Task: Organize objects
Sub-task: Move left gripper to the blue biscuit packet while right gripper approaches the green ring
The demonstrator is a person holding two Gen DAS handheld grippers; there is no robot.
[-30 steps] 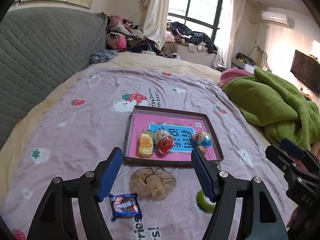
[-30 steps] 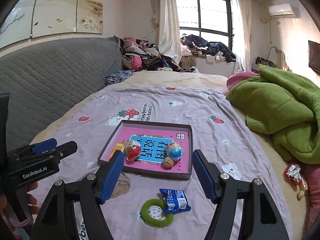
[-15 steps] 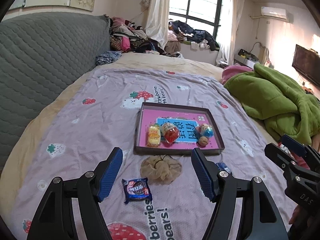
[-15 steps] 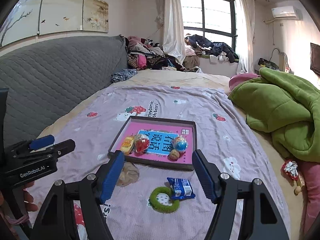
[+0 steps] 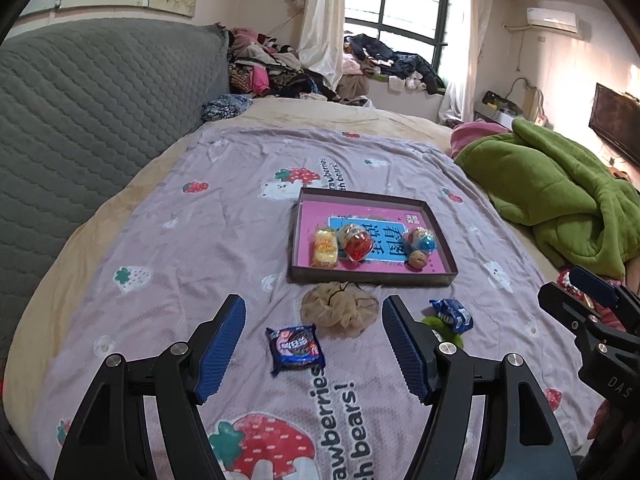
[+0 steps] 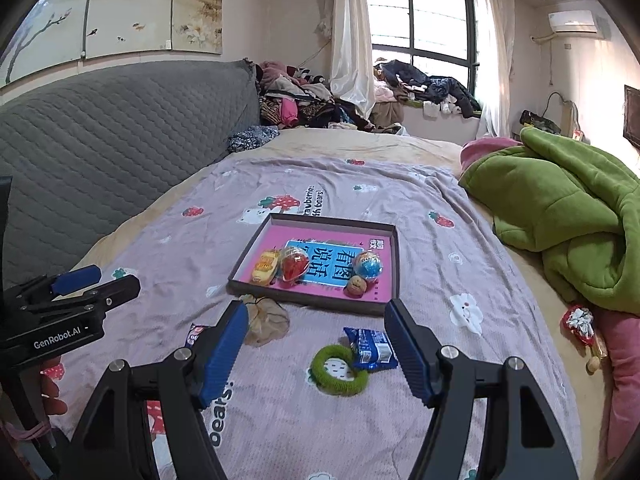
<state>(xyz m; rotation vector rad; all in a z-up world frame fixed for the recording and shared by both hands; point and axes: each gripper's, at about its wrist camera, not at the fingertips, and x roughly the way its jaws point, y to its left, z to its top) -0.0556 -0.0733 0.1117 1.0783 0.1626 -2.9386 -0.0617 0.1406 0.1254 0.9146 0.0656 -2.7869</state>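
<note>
- Plainly, the loose things on the bed (image 5: 168, 248) are all light: a dark snack packet (image 5: 295, 347), a beige scrunchie (image 5: 340, 309), a blue snack packet (image 6: 370, 347) and a green ring (image 6: 339, 369).
- Both packets are crinkly film, slippery and easily crushed, so I would pinch each across its flat middle or by a sealed end.
- Soft and limp, the scrunchie should bunch under the pads; gathering its puffed centre looks safest.
- The ring seems a fuzzy hair tie, though the fisheye blur leaves that uncertain; one side of the loop would give a hold.
- The box lid (image 5: 372, 277), used as a tray, lies farther up the bed and already holds a yellow sweet (image 5: 325, 247), a red capsule (image 5: 356, 242), a blue capsule (image 5: 422, 238) and a small brown piece (image 5: 418, 258).
- The left hand-held gripper (image 5: 312, 344) hovers with jaws wide apart and empty, the dark packet lying between them and below, the scrunchie just beyond.
- The right hand-held gripper (image 6: 316, 350) is likewise spread and empty, with the green ring and blue packet between its jaws, touching each other.
</note>
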